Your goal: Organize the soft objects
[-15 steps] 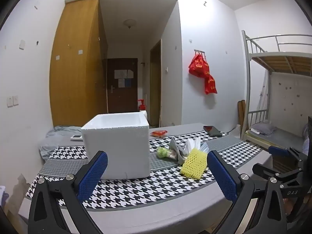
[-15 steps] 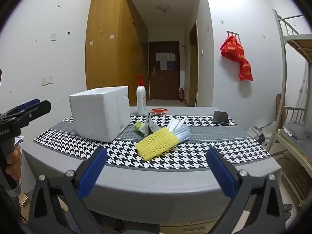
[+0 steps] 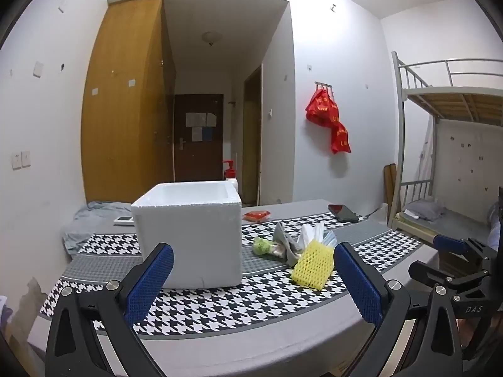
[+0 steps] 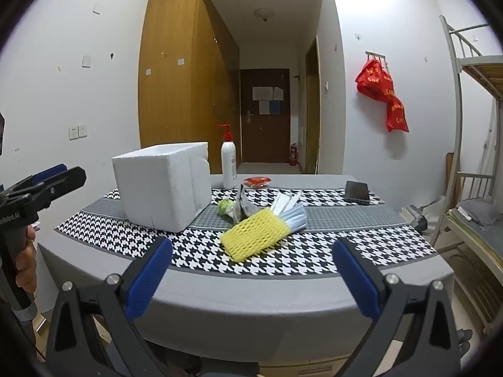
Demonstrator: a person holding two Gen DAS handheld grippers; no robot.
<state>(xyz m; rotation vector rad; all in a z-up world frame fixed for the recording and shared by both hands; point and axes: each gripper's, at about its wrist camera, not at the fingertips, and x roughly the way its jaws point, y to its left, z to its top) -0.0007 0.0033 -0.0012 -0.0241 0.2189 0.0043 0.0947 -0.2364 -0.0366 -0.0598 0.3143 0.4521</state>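
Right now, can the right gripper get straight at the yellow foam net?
Probably yes: the right gripper is open, and the yellow foam net lies directly ahead with only bare tablecloth between.

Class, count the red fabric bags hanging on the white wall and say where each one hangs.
2. One red fabric bag hangs from the wall hook rack; the second red bag hangs just below and right of it. Folds may hide another.
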